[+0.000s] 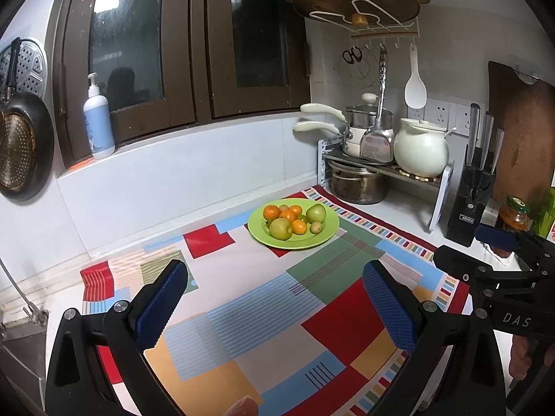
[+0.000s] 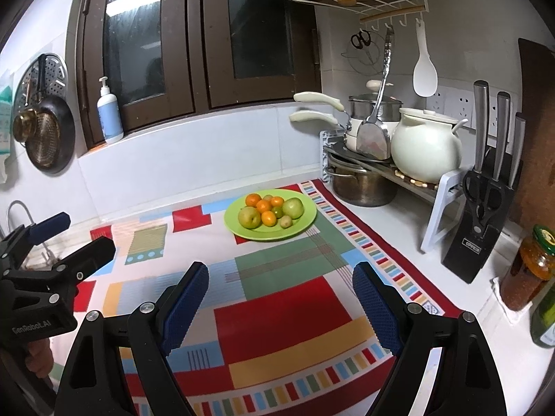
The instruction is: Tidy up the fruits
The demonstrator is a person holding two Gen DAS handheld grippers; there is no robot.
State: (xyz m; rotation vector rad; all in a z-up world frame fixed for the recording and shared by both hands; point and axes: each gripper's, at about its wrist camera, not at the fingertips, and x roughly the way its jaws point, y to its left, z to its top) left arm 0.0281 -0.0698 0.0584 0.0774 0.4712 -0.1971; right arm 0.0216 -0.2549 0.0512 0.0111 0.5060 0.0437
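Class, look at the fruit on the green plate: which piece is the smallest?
The small brownish-green fruit at the plate's near edge, beside the right-hand green apple. It is smaller than the oranges and far smaller than both apples.

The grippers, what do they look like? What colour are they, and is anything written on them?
Both look alike. The left gripper and right gripper have black frames with silver bolts and two fingers, each faced with a bumpy blue pad. White letters reading DAS show on the right one, and GenRobot.AI on the left one. No cables or sleeves are visible.
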